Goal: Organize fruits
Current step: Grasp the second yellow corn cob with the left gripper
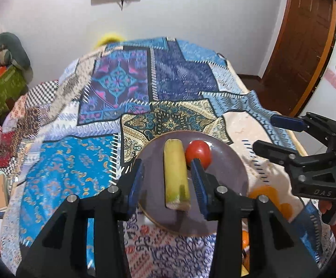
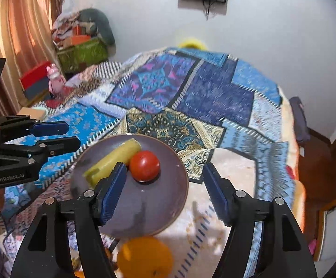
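Patchwork bedspread (image 1: 121, 88) bears plate (image 1: 225, 162) with banana (image 1: 176, 173), red tomato (image 1: 199, 151).

The left gripper (image 1: 168, 178) points steeply downward, its two black fingers (image 1: 135, 180) with blue ribbed pads standing apart and pressing on nothing. The right gripper (image 2: 163, 185) tilts down at much the same slope, and its fingers (image 2: 112, 190) are spread wider, also with nothing gripped. Each gripper shows at the edge of the other's view, so the two sit side by side, close but not touching, with the right one (image 1: 270, 136) to the right of the left (image 2: 59, 136).
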`<state>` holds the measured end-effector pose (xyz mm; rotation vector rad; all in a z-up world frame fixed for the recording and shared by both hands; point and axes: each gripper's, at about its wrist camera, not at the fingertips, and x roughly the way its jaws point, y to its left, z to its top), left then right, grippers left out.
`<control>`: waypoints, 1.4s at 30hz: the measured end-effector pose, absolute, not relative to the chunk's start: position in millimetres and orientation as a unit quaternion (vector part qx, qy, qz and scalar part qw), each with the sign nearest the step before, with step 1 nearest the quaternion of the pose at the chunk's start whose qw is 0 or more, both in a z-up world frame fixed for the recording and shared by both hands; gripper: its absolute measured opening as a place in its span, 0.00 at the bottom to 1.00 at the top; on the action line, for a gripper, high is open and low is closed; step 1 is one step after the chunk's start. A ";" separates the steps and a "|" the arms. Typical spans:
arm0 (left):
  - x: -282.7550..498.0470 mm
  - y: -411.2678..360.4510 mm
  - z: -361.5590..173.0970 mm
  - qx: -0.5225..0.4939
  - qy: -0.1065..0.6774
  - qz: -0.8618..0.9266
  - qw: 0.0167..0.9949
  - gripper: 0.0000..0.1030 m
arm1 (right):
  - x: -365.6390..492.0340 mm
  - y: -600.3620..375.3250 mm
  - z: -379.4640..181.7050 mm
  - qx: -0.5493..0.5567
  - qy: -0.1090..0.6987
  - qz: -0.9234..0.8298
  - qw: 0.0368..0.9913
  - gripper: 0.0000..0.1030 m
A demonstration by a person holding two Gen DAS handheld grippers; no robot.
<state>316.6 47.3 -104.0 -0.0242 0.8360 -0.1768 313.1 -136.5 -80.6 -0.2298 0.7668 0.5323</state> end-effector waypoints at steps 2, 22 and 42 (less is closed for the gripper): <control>303.1 44.8 -96.5 -0.008 0.399 -0.087 0.913 0.44 | 297.2 -143.2 -69.8 -0.107 0.353 0.254 0.894 0.66; 175.8 -6.5 -127.2 -0.012 0.451 -0.123 0.884 0.54 | 167.3 -185.8 -98.8 -0.063 0.353 0.224 0.906 0.73; 147.1 -37.0 -180.2 -0.014 0.495 -0.132 0.859 0.54 | 135.5 -195.7 -138.6 -0.028 0.400 0.214 0.891 0.73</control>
